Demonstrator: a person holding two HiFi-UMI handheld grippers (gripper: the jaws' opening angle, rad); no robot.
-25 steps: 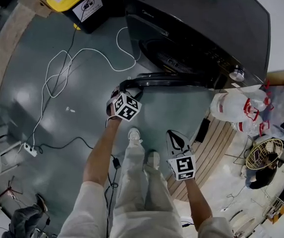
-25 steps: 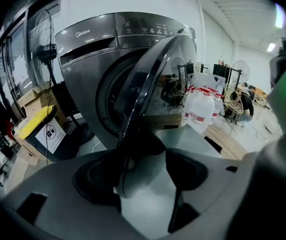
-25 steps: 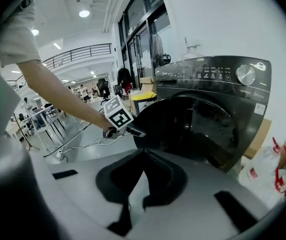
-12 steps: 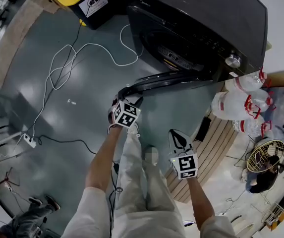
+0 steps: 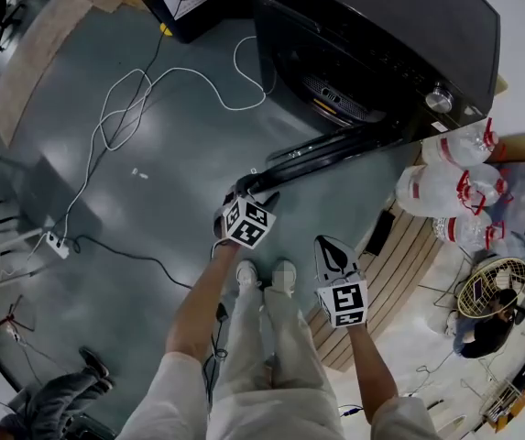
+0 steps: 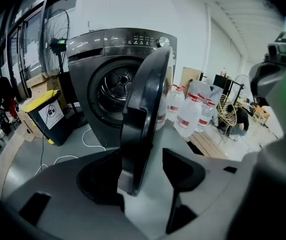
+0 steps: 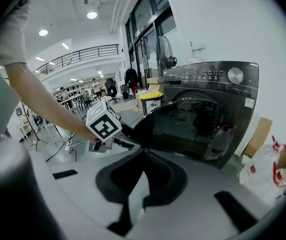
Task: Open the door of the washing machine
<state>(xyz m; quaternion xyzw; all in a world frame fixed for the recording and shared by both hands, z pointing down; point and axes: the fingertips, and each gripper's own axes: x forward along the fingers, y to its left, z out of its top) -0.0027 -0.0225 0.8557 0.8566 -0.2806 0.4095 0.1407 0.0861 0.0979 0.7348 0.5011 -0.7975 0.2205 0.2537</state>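
And there it was: the door point(image 5: 335, 147) of the dark washing machine point(image 5: 409, 26) stood swung well out from the drum opening. Its attached end sat at the machine's front on the side of the water bottles point(image 5: 436, 191), and its free edge reached toward the person's feet in the head view. Right at that free edge sat the left gripper point(image 5: 255, 189), and its own view told the story. The door's rim stood upright between the two fingers, lying against the finger on the picture's left point(image 6: 95, 176). The other finger point(image 6: 185, 171) stood clear of it, with bare floor showing in the gap. Those fingers had just been closing in, but they were released, not clamped, with the rim between them. Over on the other side, the right gripper point(image 5: 328, 247) hovered near the person's shoes, apart from the door. In its own view its fingers point(image 7: 165, 179) were clenched tip to tip with nothing between them, and the door's dark glass showed beyond them. A white cable point(image 5: 125, 108) lay looped on the floor point(image 5: 152, 200) to the left of the machine.
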